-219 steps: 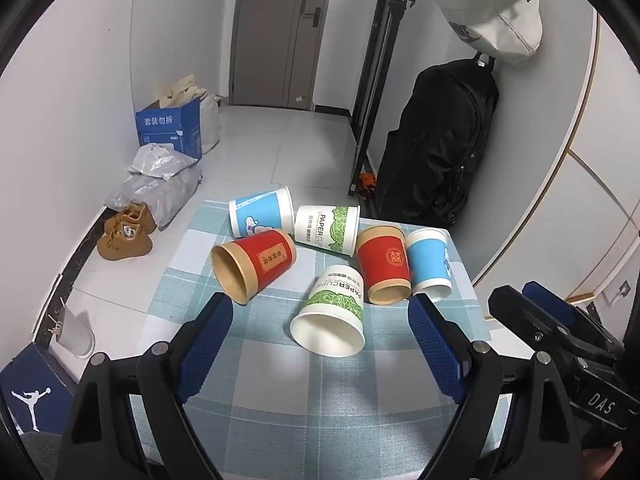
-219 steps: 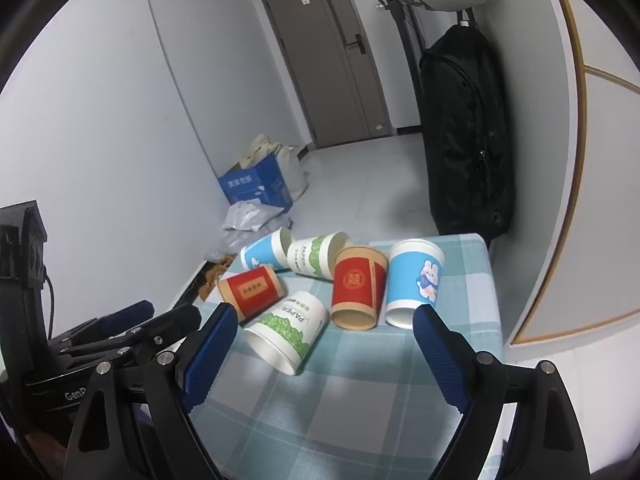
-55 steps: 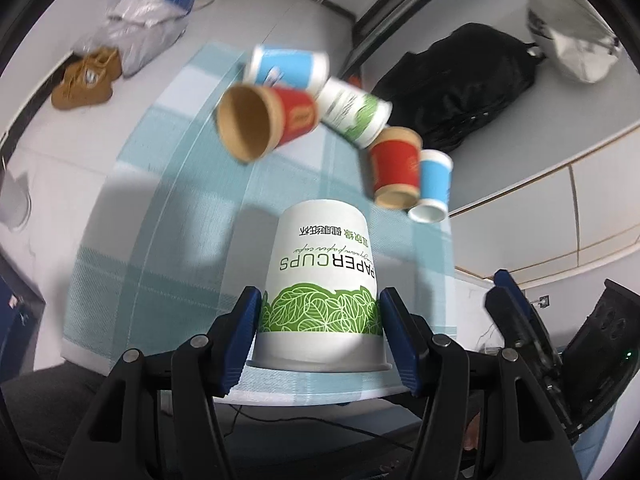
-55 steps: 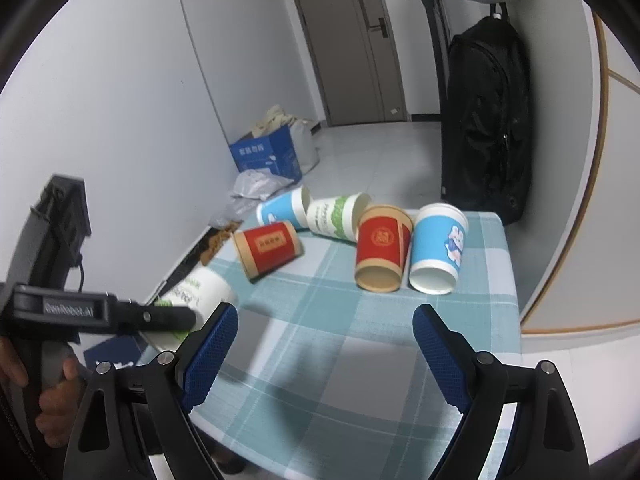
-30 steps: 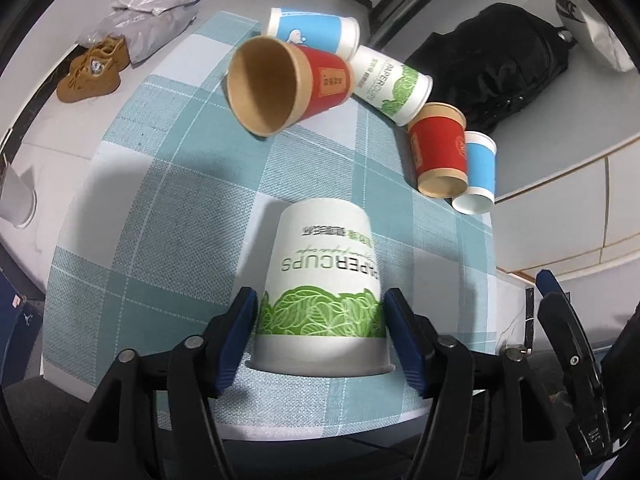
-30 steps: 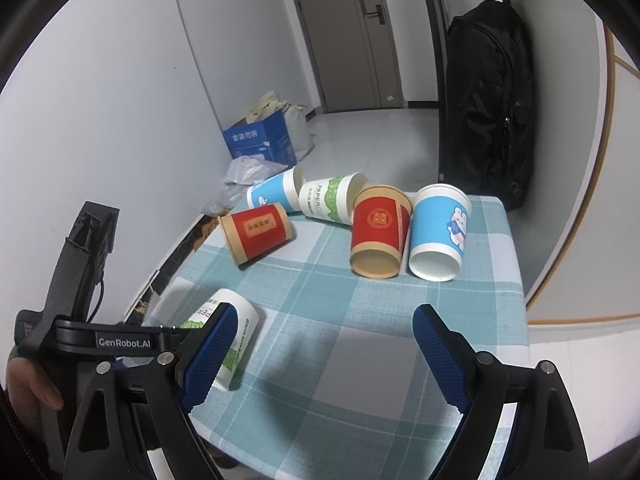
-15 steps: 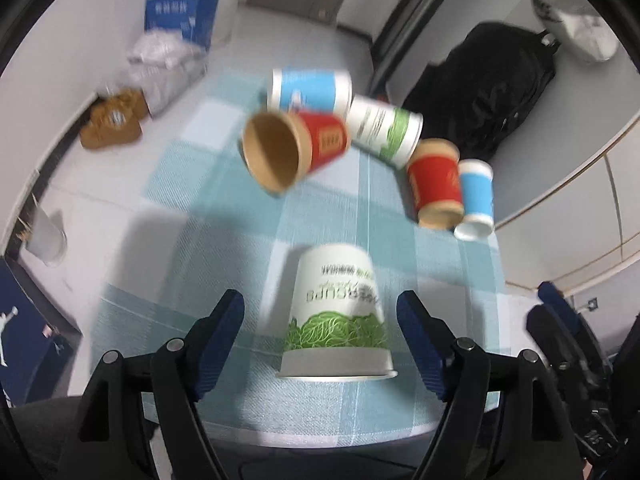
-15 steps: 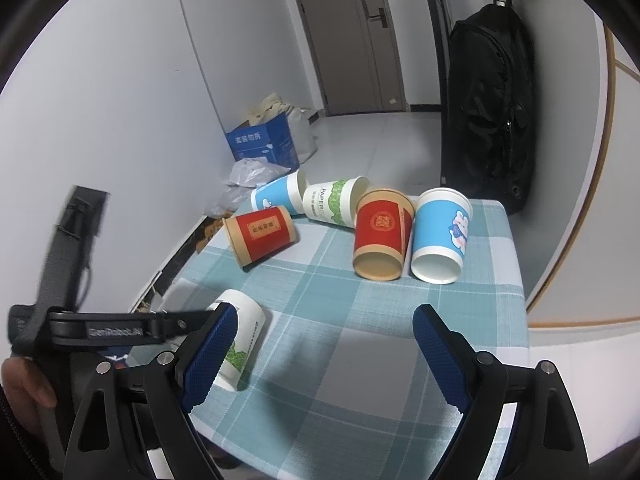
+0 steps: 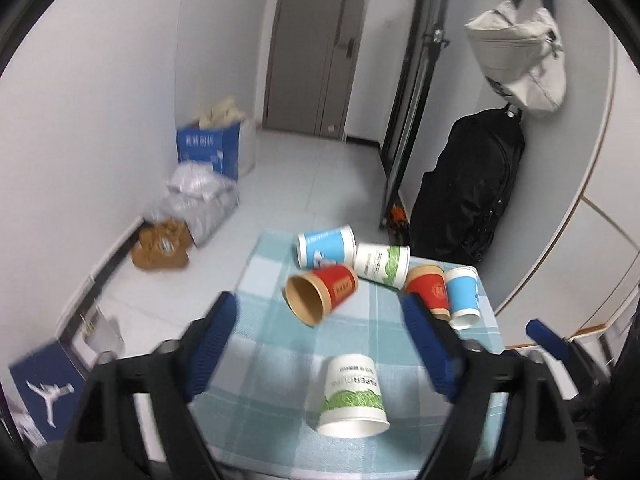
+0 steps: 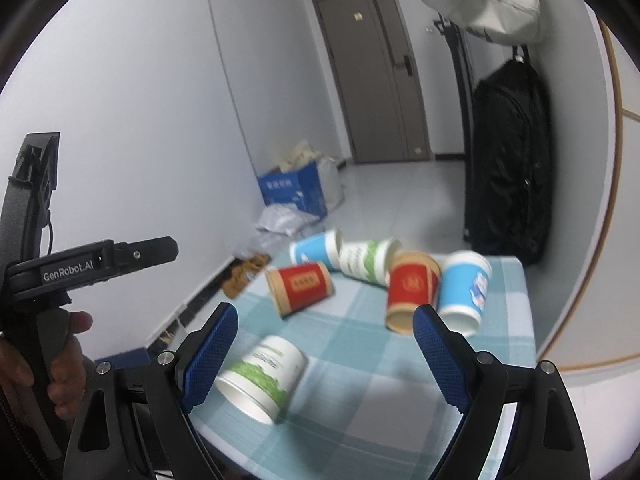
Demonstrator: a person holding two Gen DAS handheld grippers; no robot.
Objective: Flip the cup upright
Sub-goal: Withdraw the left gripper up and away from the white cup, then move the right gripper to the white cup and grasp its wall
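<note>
A white paper cup with green leaves (image 9: 352, 400) stands alone near the front edge of the checked table, wide rim at the bottom in the left wrist view; it also shows in the right wrist view (image 10: 262, 380). My left gripper (image 9: 324, 348) is open and empty, raised above and behind it. My right gripper (image 10: 324, 354) is open and empty over the table's front. Farther back lie a red cup (image 9: 322, 294), a blue cup (image 9: 326, 246), a second green-leaf cup (image 9: 382, 266), another red cup (image 9: 428, 288) and a light blue cup (image 9: 462, 298), all on their sides.
The table with its blue checked cloth (image 9: 260, 280) ends close in front of the white cup. A black bag (image 9: 468, 196) hangs by the right wall. A blue box (image 9: 208, 152), plastic bags and brown shoes (image 9: 160, 244) sit on the floor at left.
My left gripper has let go of the green-leaf cup at the table's front, opened wide, and pulled up and back. The right gripper has shifted a little lower.
</note>
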